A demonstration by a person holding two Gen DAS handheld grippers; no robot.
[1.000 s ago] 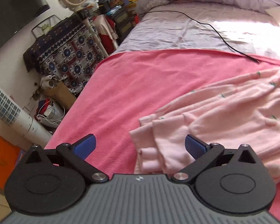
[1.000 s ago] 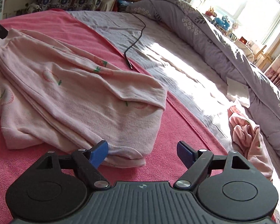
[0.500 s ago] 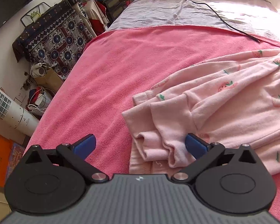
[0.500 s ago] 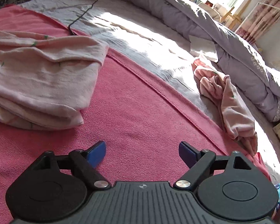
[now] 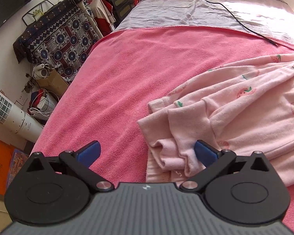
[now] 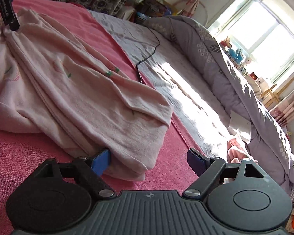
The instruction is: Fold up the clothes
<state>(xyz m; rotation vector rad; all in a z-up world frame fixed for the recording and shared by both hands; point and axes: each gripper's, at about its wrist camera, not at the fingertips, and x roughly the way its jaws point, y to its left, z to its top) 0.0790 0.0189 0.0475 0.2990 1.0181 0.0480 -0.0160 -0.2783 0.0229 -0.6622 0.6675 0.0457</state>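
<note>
While the pale pink garment [image 6: 84,98] lies half-folded lengthwise on the pink blanket [image 5: 147,62] covering the bed, I hold my left hand-held gripper [image 5: 147,152] with jaws wide over its bunched end, one blue pad touching the cloth, nothing pinched. My right hand-held gripper [image 6: 149,160] stands equally wide around the opposite end. By my reading, both ends are being lined up for a grasp; next, both must close on all layers evenly.

Sunlit window [image 6: 264,45] lights a bed [image 5: 186,15]; patterned cloth [image 5: 58,43] drapes bedside furniture.
</note>
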